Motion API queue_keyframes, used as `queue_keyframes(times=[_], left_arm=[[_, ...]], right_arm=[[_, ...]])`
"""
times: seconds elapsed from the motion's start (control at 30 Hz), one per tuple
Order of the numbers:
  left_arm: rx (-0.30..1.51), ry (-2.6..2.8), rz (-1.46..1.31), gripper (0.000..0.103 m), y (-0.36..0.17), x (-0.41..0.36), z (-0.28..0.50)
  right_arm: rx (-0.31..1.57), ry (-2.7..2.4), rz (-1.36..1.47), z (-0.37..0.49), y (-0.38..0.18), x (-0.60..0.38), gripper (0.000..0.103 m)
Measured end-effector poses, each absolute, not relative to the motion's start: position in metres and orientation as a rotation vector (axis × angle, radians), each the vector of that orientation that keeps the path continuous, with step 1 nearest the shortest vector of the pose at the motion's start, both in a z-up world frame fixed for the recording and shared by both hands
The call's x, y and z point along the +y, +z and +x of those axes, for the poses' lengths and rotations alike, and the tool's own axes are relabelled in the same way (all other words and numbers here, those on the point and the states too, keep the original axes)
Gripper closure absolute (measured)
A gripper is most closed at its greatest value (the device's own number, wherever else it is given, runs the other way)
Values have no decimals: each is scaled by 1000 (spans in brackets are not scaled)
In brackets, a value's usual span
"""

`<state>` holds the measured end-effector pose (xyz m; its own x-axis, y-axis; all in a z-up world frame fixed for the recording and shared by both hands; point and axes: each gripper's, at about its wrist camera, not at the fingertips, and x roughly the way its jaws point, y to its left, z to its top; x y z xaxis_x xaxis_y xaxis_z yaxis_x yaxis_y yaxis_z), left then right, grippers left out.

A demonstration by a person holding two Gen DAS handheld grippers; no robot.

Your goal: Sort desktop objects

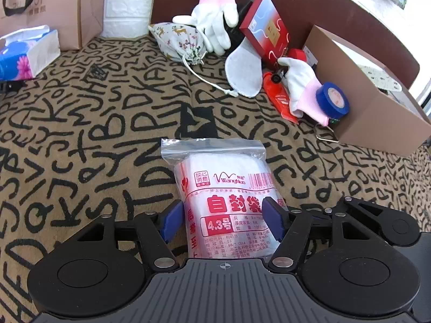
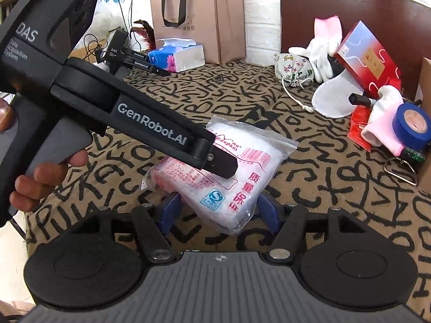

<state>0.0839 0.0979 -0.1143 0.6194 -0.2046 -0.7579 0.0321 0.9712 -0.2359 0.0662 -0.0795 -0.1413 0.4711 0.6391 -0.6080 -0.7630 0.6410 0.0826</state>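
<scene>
A clear zip-bag pack (image 1: 226,177) with red print lies on the letter-patterned cloth (image 1: 94,123). My left gripper (image 1: 225,216) straddles its near end, and both blue pads (image 1: 272,215) press into its sides. In the right wrist view the left gripper (image 2: 226,167) reaches in from the left, held by a person's hand (image 2: 45,172), with its finger over the pack (image 2: 250,161). The pack's lower corner sits between the fingers of my right gripper (image 2: 219,210). That gripper is open, its pads a little off the plastic.
A pile lies at the back right: two white-and-pink gloves (image 1: 215,24), a printed drawstring pouch (image 1: 180,40), a red box (image 1: 266,32), a grey pad (image 1: 245,72) and a blue tape roll (image 1: 332,99). A cardboard box (image 1: 377,113) is beside them. A tissue pack (image 1: 24,53) and a paper bag (image 1: 54,5) are at the back left.
</scene>
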Motion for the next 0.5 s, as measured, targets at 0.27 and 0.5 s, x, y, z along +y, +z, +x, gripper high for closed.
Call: queue_keyframes(times=[0.27,0.5], left_arm=[[895,-133,-154,48,-107,85,75],[882,-173,-132,51,-91,57,63]], right_arm=[[650,848,-179,59,-137,-86,50],[642,814,-131,43,-127,-112,58]])
